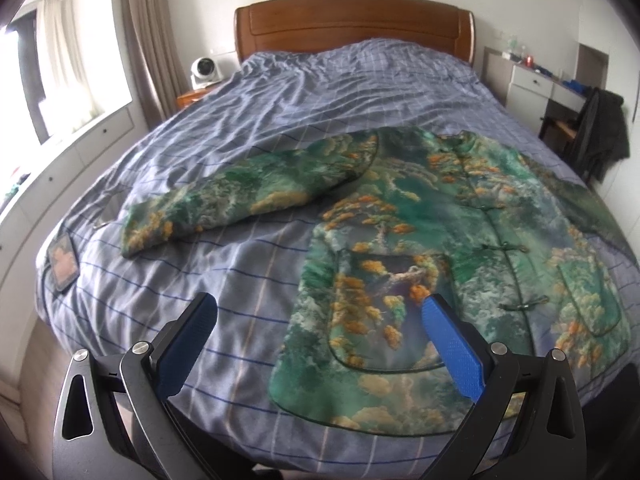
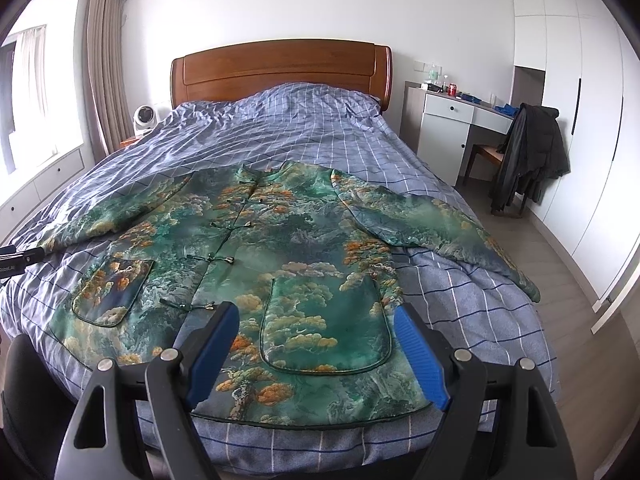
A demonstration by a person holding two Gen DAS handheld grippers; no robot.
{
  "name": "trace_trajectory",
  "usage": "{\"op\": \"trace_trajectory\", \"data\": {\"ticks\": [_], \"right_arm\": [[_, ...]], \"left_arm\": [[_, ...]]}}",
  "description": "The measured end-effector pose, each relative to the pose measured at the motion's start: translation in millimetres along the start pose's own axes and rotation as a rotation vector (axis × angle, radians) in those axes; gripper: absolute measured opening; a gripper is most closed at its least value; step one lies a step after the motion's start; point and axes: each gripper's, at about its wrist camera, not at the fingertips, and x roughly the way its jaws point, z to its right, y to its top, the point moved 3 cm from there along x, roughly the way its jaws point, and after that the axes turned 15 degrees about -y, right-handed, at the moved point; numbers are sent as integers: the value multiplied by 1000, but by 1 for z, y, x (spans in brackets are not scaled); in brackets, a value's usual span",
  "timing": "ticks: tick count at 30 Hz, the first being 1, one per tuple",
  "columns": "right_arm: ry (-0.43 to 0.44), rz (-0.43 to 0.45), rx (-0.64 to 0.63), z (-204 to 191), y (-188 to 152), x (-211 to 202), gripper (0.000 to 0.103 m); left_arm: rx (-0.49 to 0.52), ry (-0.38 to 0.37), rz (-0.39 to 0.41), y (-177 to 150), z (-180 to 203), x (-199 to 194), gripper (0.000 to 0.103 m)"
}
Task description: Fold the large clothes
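Jacket (image 2: 256,264) lies flat on the bed (image 2: 280,128), both grippers (image 1: 320,320) (image 2: 316,328) hovering, fingers spread, empty: first fold needs a sleeve pinched

Jacket (image 2: 280,248) is showing as satiny printed cloth w/ slight sheen; duvet (image 2: 304,128) is looking like matt, crumpled checked cotton. Headboard (image 2: 280,68) is gleaming, polished wood. Gripper pads (image 2: 420,356) are reading as ribbed blue plastic, frames matt black, bolts shiny metal.

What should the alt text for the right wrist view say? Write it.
A green landscape-print jacket lies flat, front up and buttoned, sleeves spread, on a bed with a blue checked duvet. The open right gripper hovers over its hem, blue pads empty. Behind stand a wooden headboard and a white desk.
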Motion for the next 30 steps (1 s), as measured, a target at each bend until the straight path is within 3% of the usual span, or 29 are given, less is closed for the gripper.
{"op": "trace_trajectory", "data": {"ticks": [11,14,16,20,23,26,30], "right_arm": [[-49,30,4,19,-4,12,82],[-54,32,0,39,-11,28,82],[-100,-12,38,69,-17,46,82],[-138,-65,258,160,-23,80,82],[-137,-98,494,239,-30,116,82],[-22,-188,843,310,-48,168,82],[192,-246,1146,337,-65,232,82]], "left_arm": [[39,-17,-22,-2,14,4,102],[55,-23,-28,-5,17,4,102],[72,-20,-49,-7,21,7,102],[94,-3,-78,-9,28,13,102],[93,-10,-88,-10,35,14,102],[102,-14,-101,-10,45,16,102],[128,-2,-123,-11,55,20,102]]}}
